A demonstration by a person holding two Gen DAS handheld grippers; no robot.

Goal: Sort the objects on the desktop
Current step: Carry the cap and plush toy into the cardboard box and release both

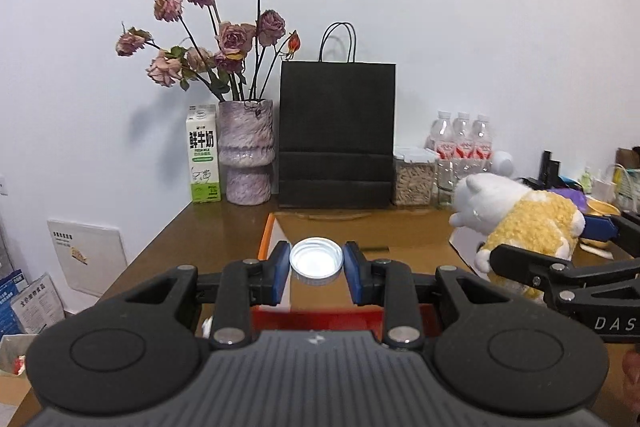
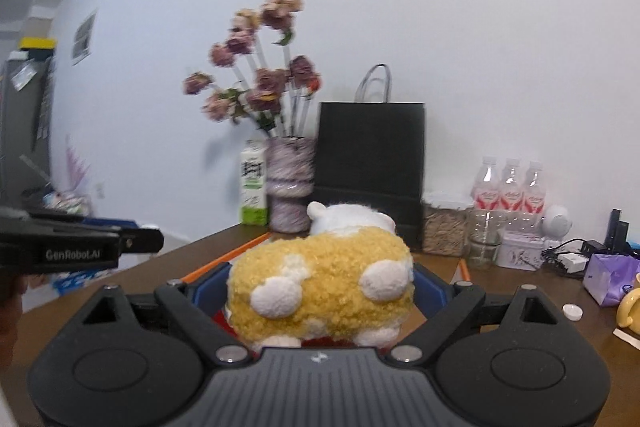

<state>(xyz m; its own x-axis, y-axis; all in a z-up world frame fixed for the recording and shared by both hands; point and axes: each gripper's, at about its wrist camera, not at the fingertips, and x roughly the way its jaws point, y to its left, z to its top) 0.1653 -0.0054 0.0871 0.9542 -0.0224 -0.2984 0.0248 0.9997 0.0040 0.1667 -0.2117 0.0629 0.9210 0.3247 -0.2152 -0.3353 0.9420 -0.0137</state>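
Above the wooden desk (image 1: 224,227), the left gripper (image 1: 316,261) clasps a metal lid (image 1: 316,262), the right gripper (image 2: 320,291) a plush toy (image 2: 324,279); both seemingly mid-carry, awaiting placement in their sorting spots.

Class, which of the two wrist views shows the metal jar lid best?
The left wrist view: the metal jar lid sits centred and sharp, clamped between the left gripper's blue pads, its open side towards the camera. The right wrist view shows none of it; the plush toy fills that frame.
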